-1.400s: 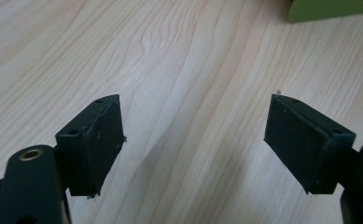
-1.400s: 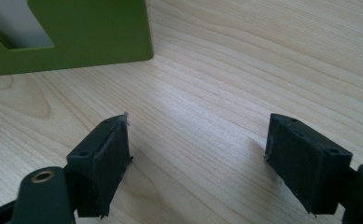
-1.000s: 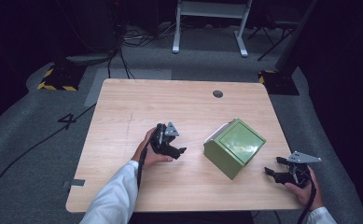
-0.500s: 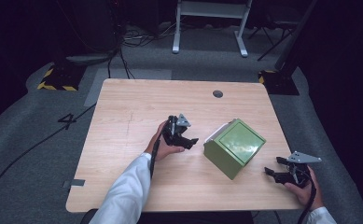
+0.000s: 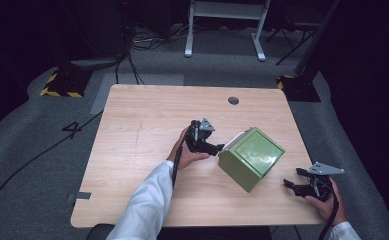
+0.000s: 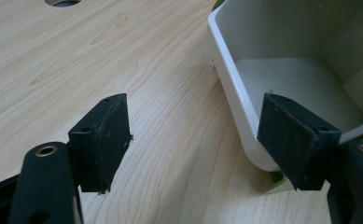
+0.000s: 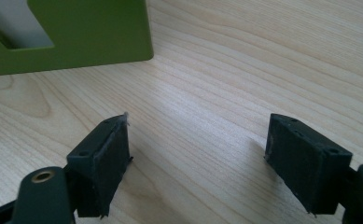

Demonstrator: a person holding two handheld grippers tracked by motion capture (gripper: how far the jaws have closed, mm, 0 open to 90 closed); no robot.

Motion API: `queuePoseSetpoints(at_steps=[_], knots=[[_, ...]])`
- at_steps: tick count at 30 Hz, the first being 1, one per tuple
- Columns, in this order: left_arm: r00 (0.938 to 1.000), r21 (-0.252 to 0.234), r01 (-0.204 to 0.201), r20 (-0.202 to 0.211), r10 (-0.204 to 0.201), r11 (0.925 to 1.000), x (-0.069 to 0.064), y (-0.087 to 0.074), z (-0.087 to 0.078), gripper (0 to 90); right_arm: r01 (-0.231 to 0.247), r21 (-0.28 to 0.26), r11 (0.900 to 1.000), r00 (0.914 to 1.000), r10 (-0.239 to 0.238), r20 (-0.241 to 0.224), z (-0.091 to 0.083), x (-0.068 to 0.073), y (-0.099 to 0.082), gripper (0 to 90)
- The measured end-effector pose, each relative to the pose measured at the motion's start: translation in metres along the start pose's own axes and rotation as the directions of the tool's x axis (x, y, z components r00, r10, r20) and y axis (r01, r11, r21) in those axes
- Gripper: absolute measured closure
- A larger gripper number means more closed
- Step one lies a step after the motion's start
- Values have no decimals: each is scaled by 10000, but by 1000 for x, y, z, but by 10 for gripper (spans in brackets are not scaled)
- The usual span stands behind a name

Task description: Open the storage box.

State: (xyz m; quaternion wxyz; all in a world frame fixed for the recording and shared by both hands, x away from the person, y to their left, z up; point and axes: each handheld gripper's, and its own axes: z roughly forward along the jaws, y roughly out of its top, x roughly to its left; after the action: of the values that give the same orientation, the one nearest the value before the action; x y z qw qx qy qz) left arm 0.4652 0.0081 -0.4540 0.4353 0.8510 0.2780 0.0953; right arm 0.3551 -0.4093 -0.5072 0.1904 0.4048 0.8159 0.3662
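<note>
A green box [image 5: 252, 157] with a white inner bin lies on its side on the wooden table [image 5: 142, 125], right of the middle. My left gripper [image 5: 216, 148] is open, its jaws right at the box's left, open end. In the left gripper view the white bin [image 6: 282, 70] gapes at the right, and the right-hand pad [image 6: 293, 137] overlaps its rounded rim; whether it touches I cannot tell. My right gripper [image 5: 294, 186] stands open near the table's front right corner, apart from the box. The right gripper view has the green box [image 7: 76, 32] at the upper left, with bare wood between the jaws.
A round cable hole [image 5: 233, 100] sits near the table's far edge. The table's right edge [image 5: 309, 165] runs close to my right hand. A white frame stand [image 5: 227, 25] and cables lie on the floor beyond the table.
My left gripper has moved right across the table, from well left of the box up to the box's open end. The right gripper and the box have stayed put.
</note>
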Motion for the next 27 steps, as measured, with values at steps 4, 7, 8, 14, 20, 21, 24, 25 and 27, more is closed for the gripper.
queuePoseSetpoints(at_steps=[4,7,8,14,20,21,24,25,27], knots=[[9999,-137,44,142,-42,9999,-2,6,3,253,7,-4,10000,10000,-7,0,0,0,0,217],[9997,44,-92,220,91,9999,-3,7,7,249,5,-2,10000,10000,-5,-1,0,0,0,217],[9996,134,-30,275,26,9999,-4,7,12,249,4,-4,10000,10000,-4,-1,0,0,0,217],[9986,321,185,494,-201,9993,-1,7,23,265,1,-2,10000,10000,-1,-1,0,0,0,217],[9915,352,526,1172,-564,9980,5,3,30,302,10,-7,10000,10000,-10,-10,0,0,0,220],[9915,352,526,1172,-564,9980,5,3,30,324,10,-7,10000,10000,-10,-10,0,0,0,220],[9884,335,441,1440,-485,9985,6,2,32,398,34,-14,10000,10000,-34,4,0,0,0,220],[9880,350,443,1465,-490,9984,6,1,32,398,34,-14,10000,10000,-34,4,0,0,0,220],[9869,387,269,1582,-327,9989,6,1,32,443,25,-5,10000,10000,-25,-2,0,0,0,220]])
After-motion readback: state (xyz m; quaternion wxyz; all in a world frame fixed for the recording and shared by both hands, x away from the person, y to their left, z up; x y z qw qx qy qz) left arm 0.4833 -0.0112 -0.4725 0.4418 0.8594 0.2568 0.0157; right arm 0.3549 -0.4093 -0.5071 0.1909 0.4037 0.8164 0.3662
